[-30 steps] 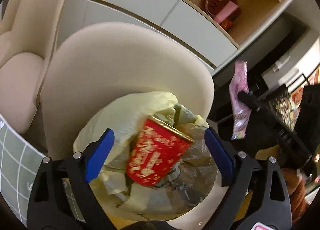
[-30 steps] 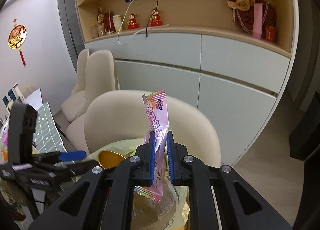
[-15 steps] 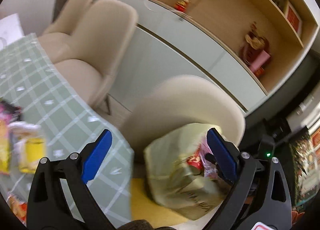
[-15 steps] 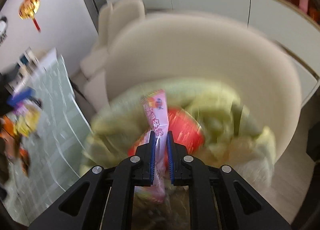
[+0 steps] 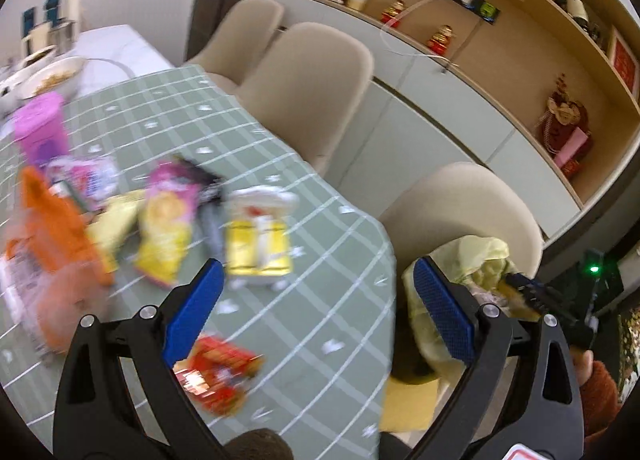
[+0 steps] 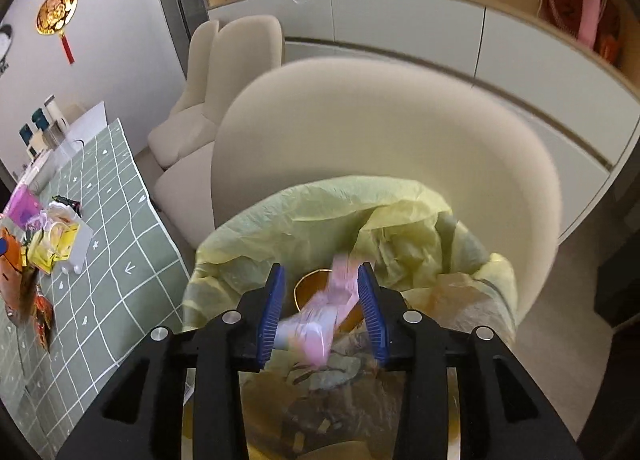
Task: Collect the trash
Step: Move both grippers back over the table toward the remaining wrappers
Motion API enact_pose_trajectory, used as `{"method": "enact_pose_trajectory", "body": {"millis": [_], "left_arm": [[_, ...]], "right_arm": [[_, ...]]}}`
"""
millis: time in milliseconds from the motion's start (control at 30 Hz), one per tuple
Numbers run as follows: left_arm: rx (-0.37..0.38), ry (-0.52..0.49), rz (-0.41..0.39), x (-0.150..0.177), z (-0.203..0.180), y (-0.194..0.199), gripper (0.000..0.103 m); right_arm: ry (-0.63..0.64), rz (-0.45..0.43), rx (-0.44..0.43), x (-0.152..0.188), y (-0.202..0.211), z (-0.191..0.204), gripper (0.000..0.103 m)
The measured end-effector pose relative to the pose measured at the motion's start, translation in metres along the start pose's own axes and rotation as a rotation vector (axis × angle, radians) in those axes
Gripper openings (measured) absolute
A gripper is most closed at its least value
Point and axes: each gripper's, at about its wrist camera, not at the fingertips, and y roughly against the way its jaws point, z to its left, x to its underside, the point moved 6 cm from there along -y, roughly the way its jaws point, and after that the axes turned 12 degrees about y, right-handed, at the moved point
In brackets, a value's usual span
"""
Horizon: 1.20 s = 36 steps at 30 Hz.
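Green checked cloth covers the bench (image 5: 328, 220), and the litter left on it sits toward its left side and near edge, all blurred in the left wrist view: a yellow pack (image 5: 258, 246) nearest the middle, a pink-and-yellow bag (image 5: 166, 226) just beside it on the left, an orange bag (image 5: 56, 220) further left, and a red wrapper (image 5: 218, 374) at the near edge

Off the bench's right edge stands the yellow trash bag (image 6: 360, 220) on a cream chair (image 6: 380, 132), mouth up. Your right tool (image 6: 322, 310) hangs straight over that mouth with its jaws parted; the pink wrapper (image 6: 324, 316) lies loose between them, blurred, and touching neither pad as far as you can tell, so it looks let go and on its way into the bag. A gold-rimmed cup (image 6: 310, 286) shows under it inside the bag

Your left tool (image 5: 318, 306) is wide open and empty, over the bench's near right part. What counts for your next pick: the red wrapper lies under and just inside its left finger (image 5: 192, 310), closest of all; the yellow pack lies ahead and slightly left. Your left hand is much the nearer to both, while the right is off the bench at the bag. The red wrapper's long axis seems to run roughly across the jaws, though blur makes that uncertain
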Motion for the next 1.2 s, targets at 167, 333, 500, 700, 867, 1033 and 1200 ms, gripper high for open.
{"method": "enact_pose_trajectory", "body": {"millis": [167, 333, 500, 700, 867, 1033, 1200], "left_arm": [[-0.076, 0.073, -0.058, -0.002, 0.055, 0.037, 0.091], [-0.178, 0.131, -0.157, -0.006, 0.114, 0.081, 0.091], [-0.254, 0.200, -0.210, -0.007, 0.170, 0.118, 0.090], [-0.268, 0.252, -0.204, -0.008, 0.220, 0.138, 0.086], [-0.207, 0.336, -0.109, 0.002, 0.252, 0.124, 0.079], [-0.166, 0.447, -0.035, 0.020, 0.271, 0.099, 0.072], [-0.174, 0.506, -0.043, 0.014, 0.275, 0.089, 0.069]], "right_arm": [[0.029, -0.099, -0.066, -0.015, 0.038, 0.035, 0.044], [0.112, -0.183, -0.184, -0.038, 0.060, 0.101, 0.049], [0.238, -0.237, -0.284, -0.056, 0.079, 0.179, 0.049], [0.369, -0.225, -0.365, -0.062, 0.074, 0.256, 0.049], [0.407, -0.185, -0.350, -0.048, 0.065, 0.287, 0.049], [0.415, -0.140, -0.353, -0.033, 0.058, 0.290, 0.049], [0.412, -0.098, -0.345, -0.024, 0.050, 0.290, 0.049]]}}
